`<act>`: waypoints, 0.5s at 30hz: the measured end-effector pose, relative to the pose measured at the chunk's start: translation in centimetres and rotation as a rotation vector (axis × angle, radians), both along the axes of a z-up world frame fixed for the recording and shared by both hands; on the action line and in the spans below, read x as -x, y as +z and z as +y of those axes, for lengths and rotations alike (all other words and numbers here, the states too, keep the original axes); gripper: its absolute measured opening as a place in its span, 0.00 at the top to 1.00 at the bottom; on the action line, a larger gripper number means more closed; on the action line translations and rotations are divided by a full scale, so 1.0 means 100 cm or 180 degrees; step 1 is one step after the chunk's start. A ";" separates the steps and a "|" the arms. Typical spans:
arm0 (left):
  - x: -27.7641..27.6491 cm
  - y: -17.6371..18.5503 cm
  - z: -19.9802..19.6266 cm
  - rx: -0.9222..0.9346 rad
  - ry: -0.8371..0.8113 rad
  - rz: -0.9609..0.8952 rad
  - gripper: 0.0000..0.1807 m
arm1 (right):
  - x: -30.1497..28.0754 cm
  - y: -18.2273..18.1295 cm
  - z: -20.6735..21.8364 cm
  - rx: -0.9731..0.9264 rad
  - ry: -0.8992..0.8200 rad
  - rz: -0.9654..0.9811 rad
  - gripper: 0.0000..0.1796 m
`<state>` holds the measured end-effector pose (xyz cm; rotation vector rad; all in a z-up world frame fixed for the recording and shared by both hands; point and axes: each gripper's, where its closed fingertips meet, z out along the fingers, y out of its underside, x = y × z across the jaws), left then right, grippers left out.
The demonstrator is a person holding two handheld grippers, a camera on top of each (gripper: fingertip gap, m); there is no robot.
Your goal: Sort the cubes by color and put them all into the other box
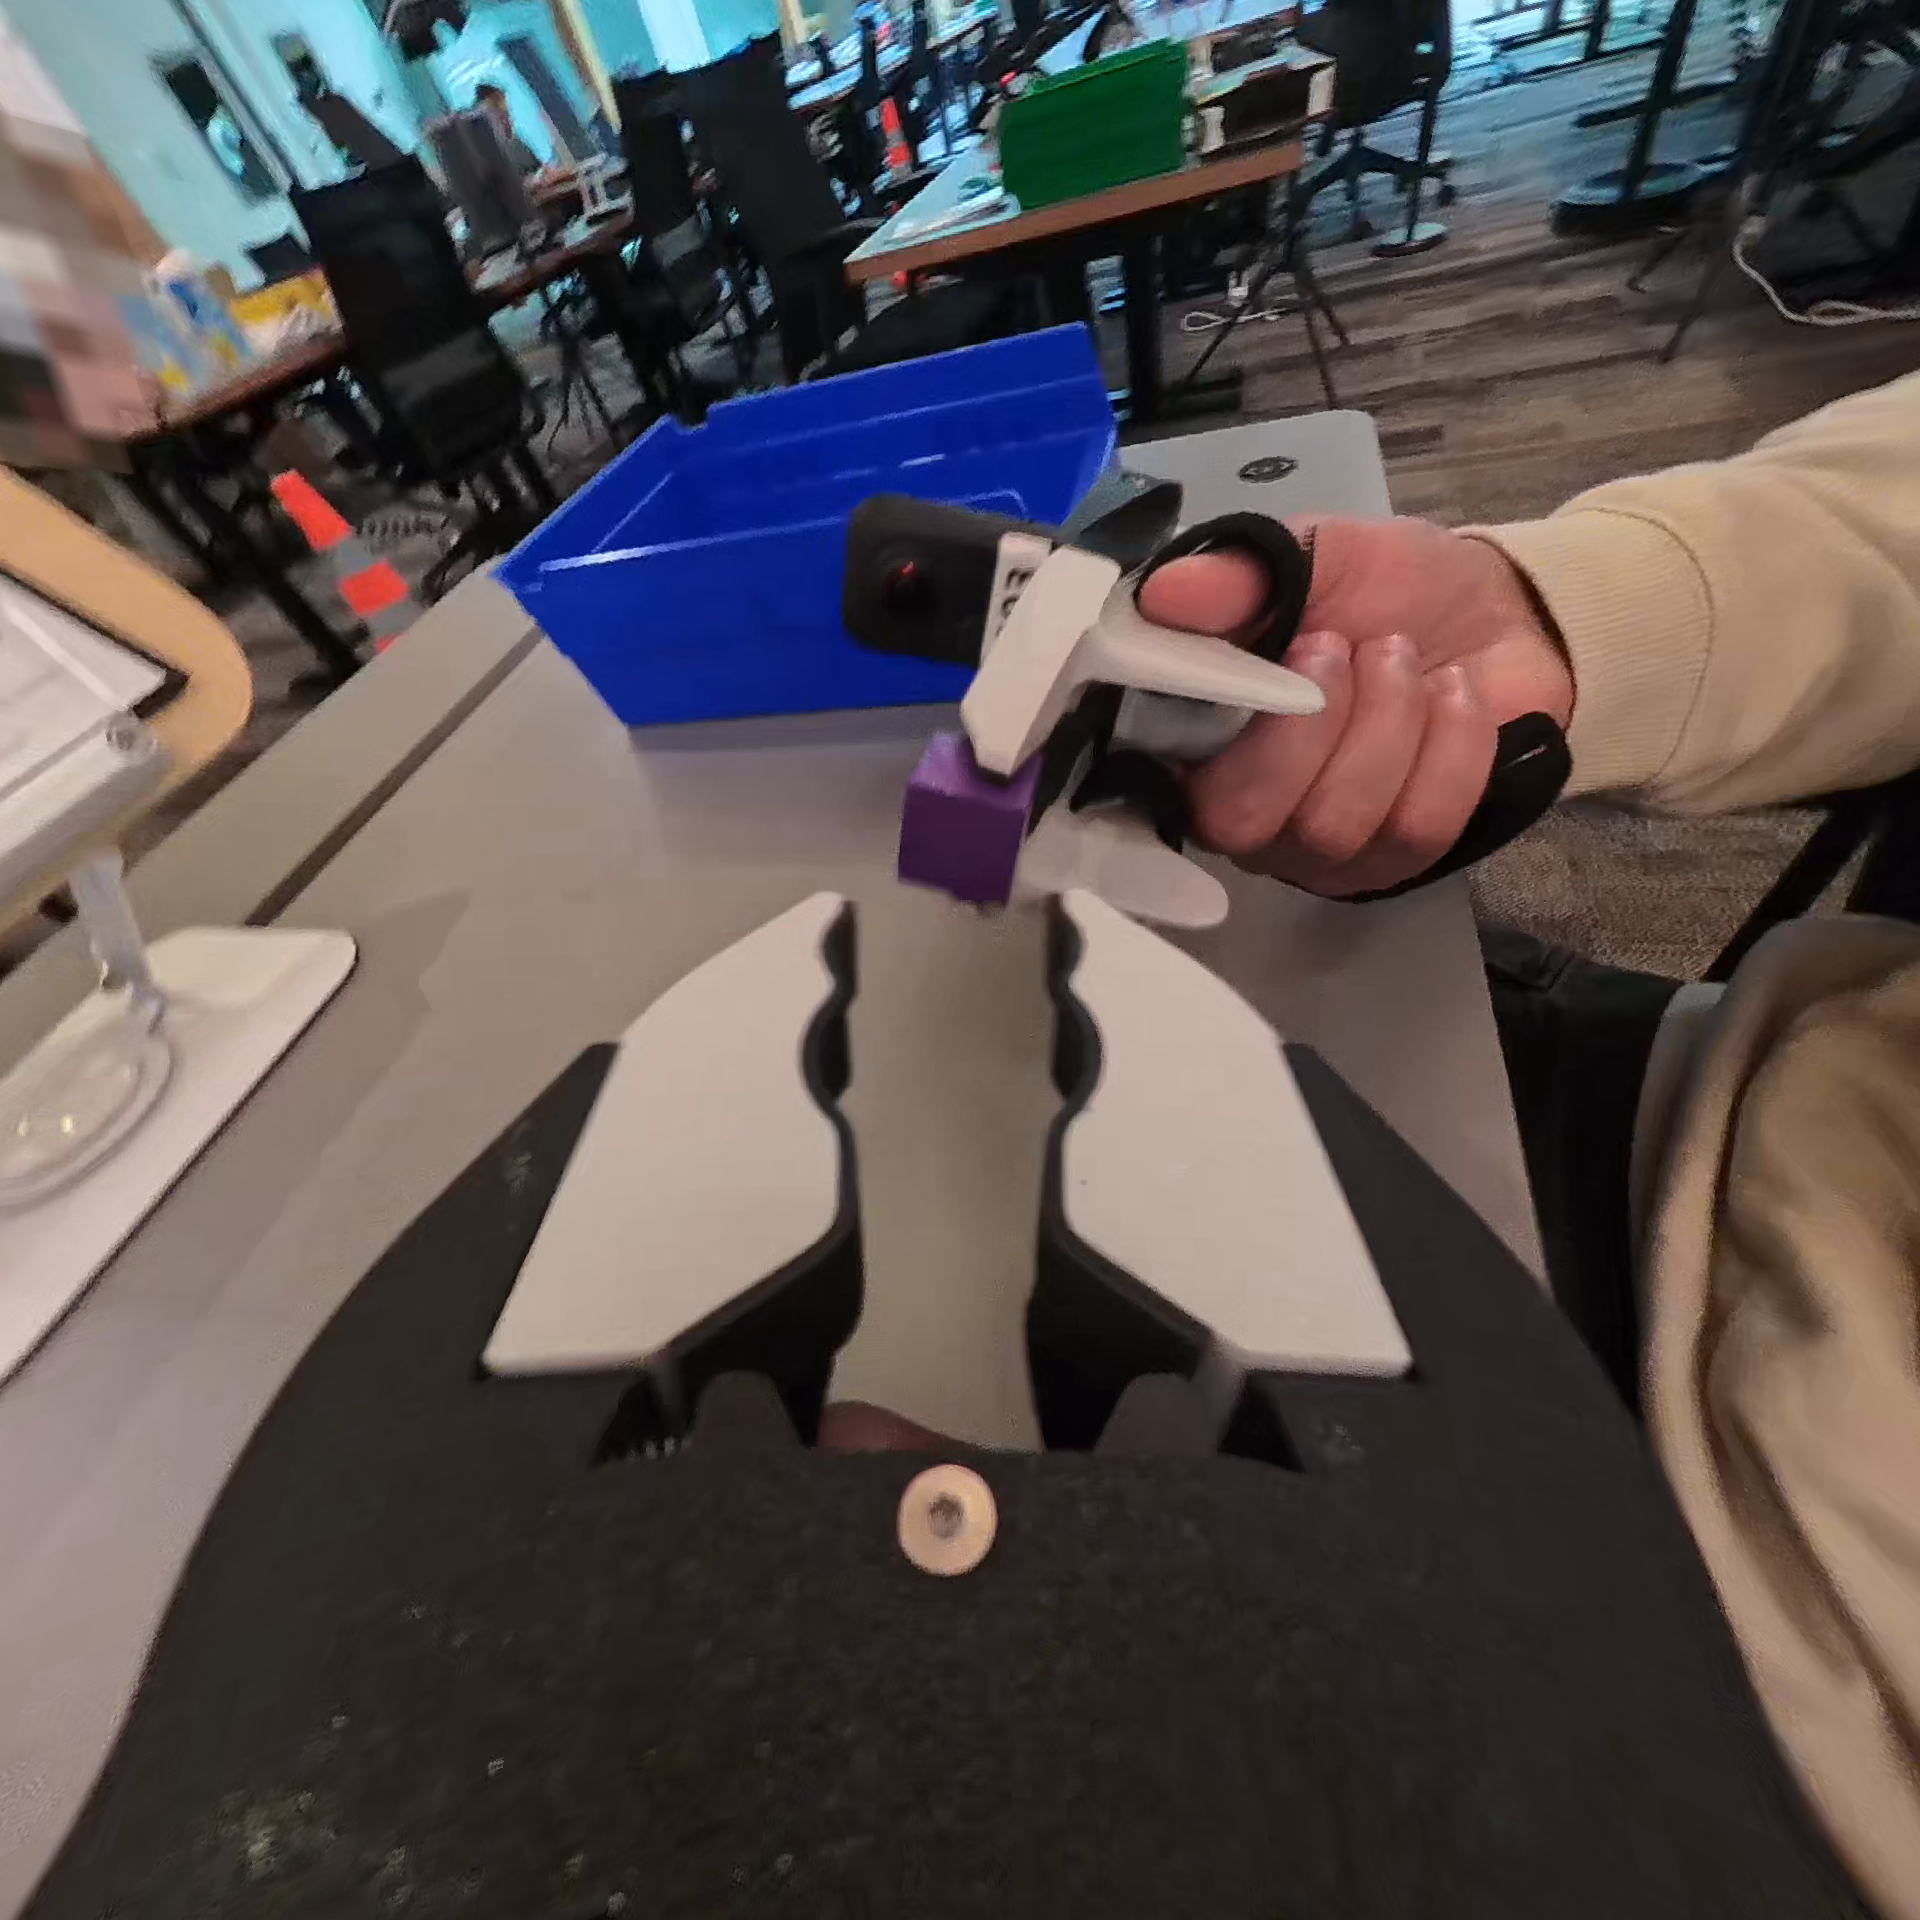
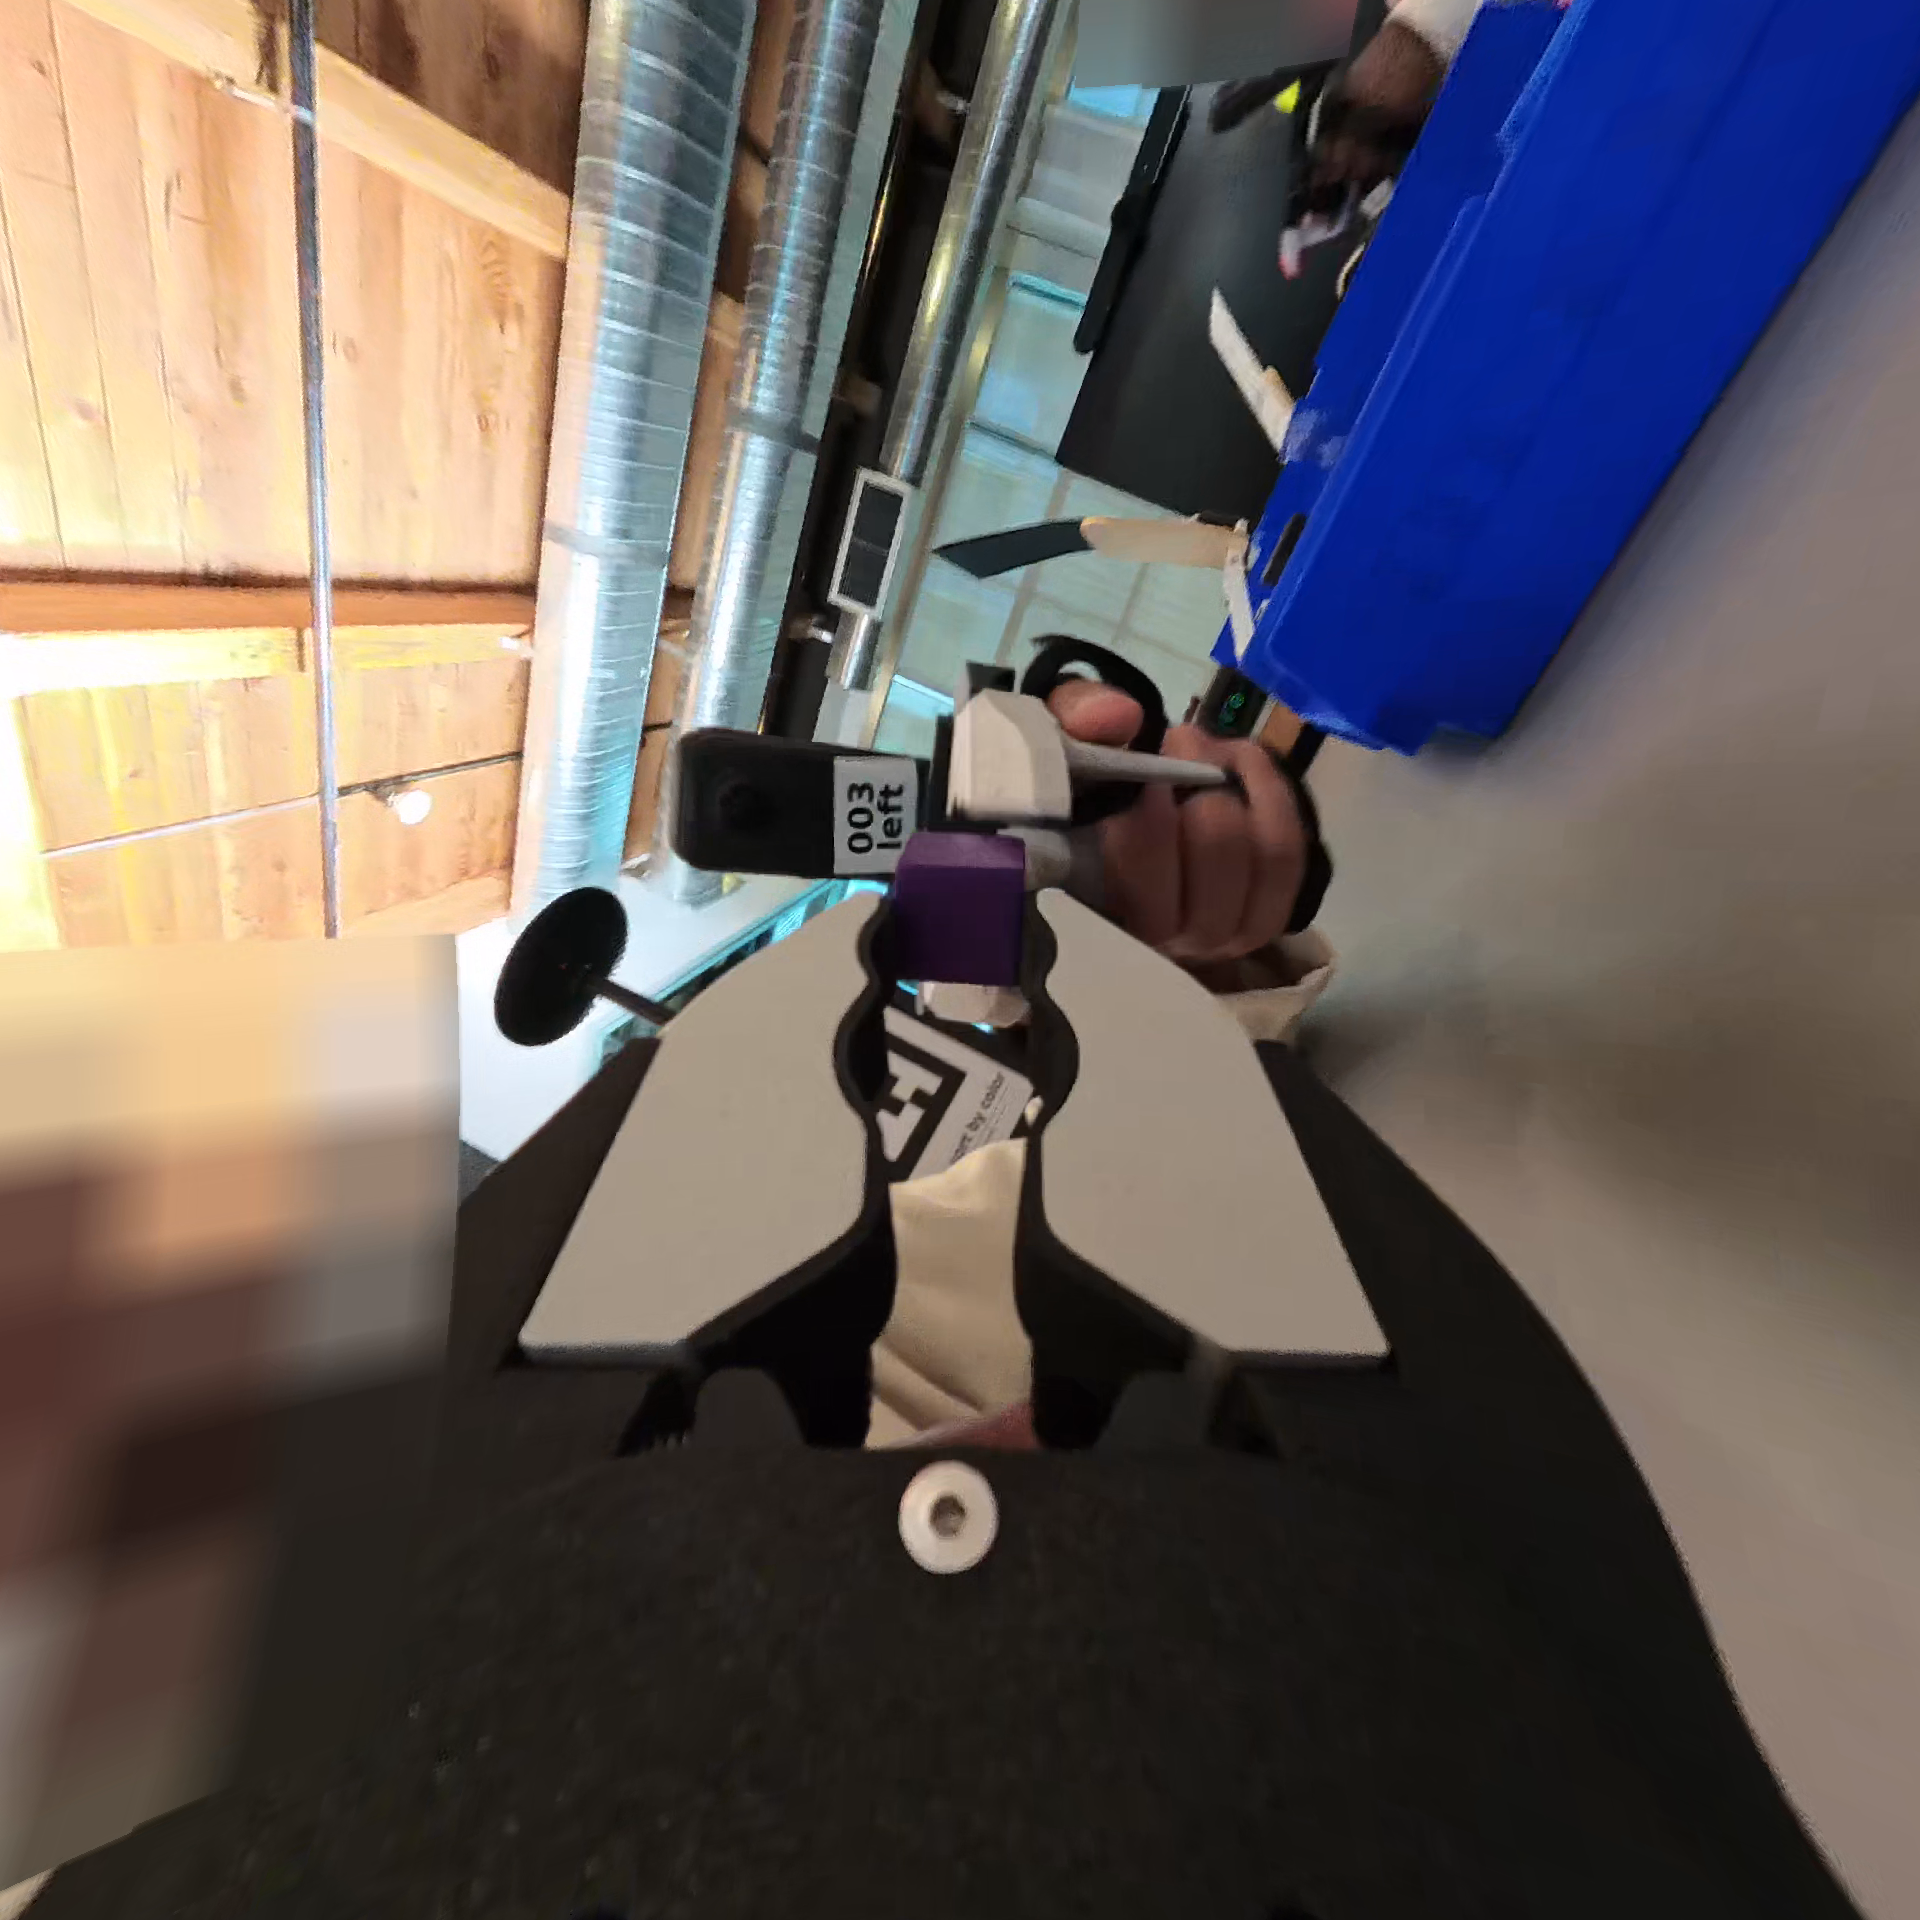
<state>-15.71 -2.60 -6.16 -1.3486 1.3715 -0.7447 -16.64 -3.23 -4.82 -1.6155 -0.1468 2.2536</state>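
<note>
Grey table top [image 1: 582,852] bare between the grippers and the blue plastic bin [image 1: 727,644] standing near its far edge; right table edge close under the beige sleeve [image 1: 1662,623]. Inside of the bin mostly hidden. Small purple cube [image 1: 961,836] pinched in the white-fingered right gripper [image 2: 954,920], above the table. White-fingered left gripper [image 1: 951,914] parted moderately, holding nothing, tips just before the cube.

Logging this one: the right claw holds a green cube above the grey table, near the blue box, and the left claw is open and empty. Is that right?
Not quite: the cube is purple, not green, as the left wrist view shows. The rest stands: the right claw holds it above the grey table, near the blue box, and the left claw is open and empty.
</note>
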 end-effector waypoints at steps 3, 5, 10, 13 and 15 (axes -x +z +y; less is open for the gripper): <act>0.023 0.001 -0.001 0.0315 0.0425 -0.0076 0.71 | -0.019 -0.007 0.000 -0.0216 -0.0278 -0.0256 0.88; 0.045 0.001 -0.003 0.0691 0.0850 -0.0368 0.71 | -0.037 -0.018 -0.002 -0.0549 -0.0650 -0.0741 0.88; 0.108 -0.029 -0.010 0.1114 0.1866 -0.0804 0.73 | -0.114 -0.043 -0.004 -0.1552 -0.2183 -0.2385 0.88; 0.124 -0.035 -0.018 0.1160 0.1964 -0.0870 0.75 | -0.151 -0.047 -0.012 -0.1877 -0.2788 -0.3034 0.88; 0.129 -0.035 -0.015 0.1064 0.2030 -0.0821 0.75 | -0.157 -0.047 -0.019 -0.1865 -0.2817 -0.2998 0.88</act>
